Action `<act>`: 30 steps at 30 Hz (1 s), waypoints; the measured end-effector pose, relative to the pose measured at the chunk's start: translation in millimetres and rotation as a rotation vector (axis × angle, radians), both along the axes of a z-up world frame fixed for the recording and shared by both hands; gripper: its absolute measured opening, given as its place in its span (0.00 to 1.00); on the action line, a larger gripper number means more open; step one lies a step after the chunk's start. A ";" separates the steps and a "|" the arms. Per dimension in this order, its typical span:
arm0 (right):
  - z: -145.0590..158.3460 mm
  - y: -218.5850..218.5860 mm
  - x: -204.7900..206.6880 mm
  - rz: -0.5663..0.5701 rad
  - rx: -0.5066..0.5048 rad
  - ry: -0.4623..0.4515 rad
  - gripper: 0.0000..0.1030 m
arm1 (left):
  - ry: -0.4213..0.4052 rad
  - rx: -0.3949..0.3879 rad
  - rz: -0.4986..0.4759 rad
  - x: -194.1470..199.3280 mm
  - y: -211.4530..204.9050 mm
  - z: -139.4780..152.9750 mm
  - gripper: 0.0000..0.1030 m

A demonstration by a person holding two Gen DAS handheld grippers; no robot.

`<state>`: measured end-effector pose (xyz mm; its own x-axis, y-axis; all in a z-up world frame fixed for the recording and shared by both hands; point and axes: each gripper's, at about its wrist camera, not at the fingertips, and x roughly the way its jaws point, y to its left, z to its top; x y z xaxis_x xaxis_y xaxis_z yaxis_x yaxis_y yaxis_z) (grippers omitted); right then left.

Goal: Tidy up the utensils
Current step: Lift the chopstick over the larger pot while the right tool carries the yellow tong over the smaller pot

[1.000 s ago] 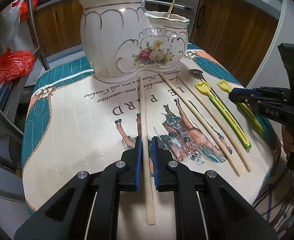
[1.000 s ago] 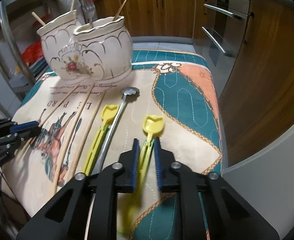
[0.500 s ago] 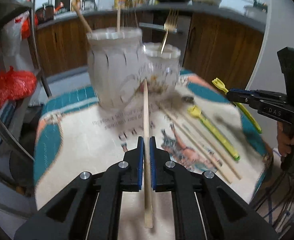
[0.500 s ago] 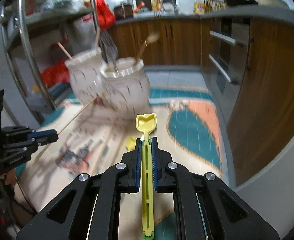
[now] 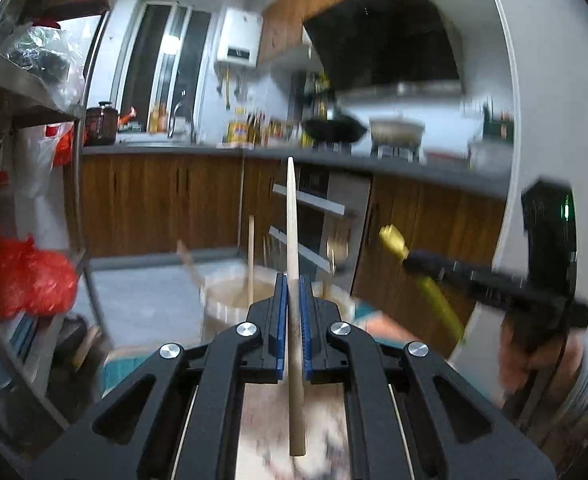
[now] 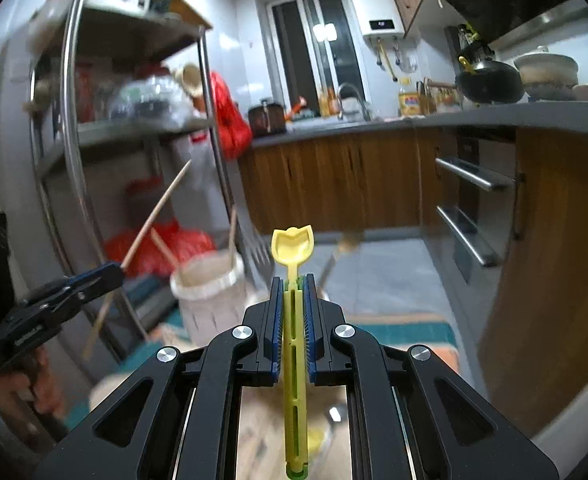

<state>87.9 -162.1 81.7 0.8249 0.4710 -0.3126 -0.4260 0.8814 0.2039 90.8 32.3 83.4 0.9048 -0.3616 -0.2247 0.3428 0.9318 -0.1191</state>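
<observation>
Looking along the left gripper (image 5: 293, 304) in the left wrist view: jaws pinched tight on a wooden chopstick (image 5: 293, 248), held raised with its tapered tip pointing up and away toward the kitchen counter (image 5: 254, 152). Just beyond the fingertips, blurred, the white ceramic holder (image 5: 230, 296) with other sticks standing in it. Off to the right, the right gripper (image 5: 414, 258) clamped around a yellow plastic utensil (image 5: 434, 292) (scoop end up, handle slanting down). Red plastic bag (image 5: 22, 276) low at left beside a metal rack (image 5: 34, 92).

Turning to the right wrist view: jaws of the right gripper (image 6: 293, 312) closed on the yellow plastic utensil (image 6: 293, 248), scoop end just ahead of the fingertips, slotted handle running back between the fingers. Ahead and to the left, the ceramic holder (image 6: 210, 292), blurred, sticks and a fork rising from it. At far left, the left gripper (image 6: 114, 272) in a hand, gripping the chopstick (image 6: 158, 208) at a slant. Patterned cloth on the table (image 6: 414, 332) below, smeared by motion.
</observation>
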 end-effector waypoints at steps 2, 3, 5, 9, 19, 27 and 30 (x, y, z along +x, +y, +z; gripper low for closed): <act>7.5 3.0 11.7 -0.001 0.039 -0.019 0.10 | -0.026 -0.064 -0.014 19.5 4.3 8.5 0.06; 11.1 5.2 18.5 -0.003 0.055 -0.031 0.10 | -0.031 -0.090 -0.016 29.5 5.3 10.8 0.06; 14.8 10.1 28.3 -0.007 0.076 -0.050 0.10 | -0.028 -0.127 -0.017 45.3 7.2 12.2 0.06; 13.3 20.1 55.7 0.018 0.140 -0.056 0.10 | -0.020 -0.176 0.007 75.4 9.3 6.3 0.06; -11.8 43.1 93.3 0.004 0.163 -0.058 0.10 | -0.083 -0.074 0.090 95.0 -11.3 -17.1 0.06; -34.4 56.7 98.5 -0.018 0.102 -0.059 0.10 | -0.105 0.005 0.102 94.7 -16.4 -34.2 0.06; -37.1 57.3 97.8 -0.016 0.090 -0.051 0.10 | -0.099 0.016 0.103 94.0 -14.8 -36.3 0.06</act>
<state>185.7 -104.9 44.6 0.8464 0.4817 -0.2273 -0.4237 0.8675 0.2607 184.7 17.4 47.1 0.9552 -0.2623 -0.1374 0.2542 0.9643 -0.0739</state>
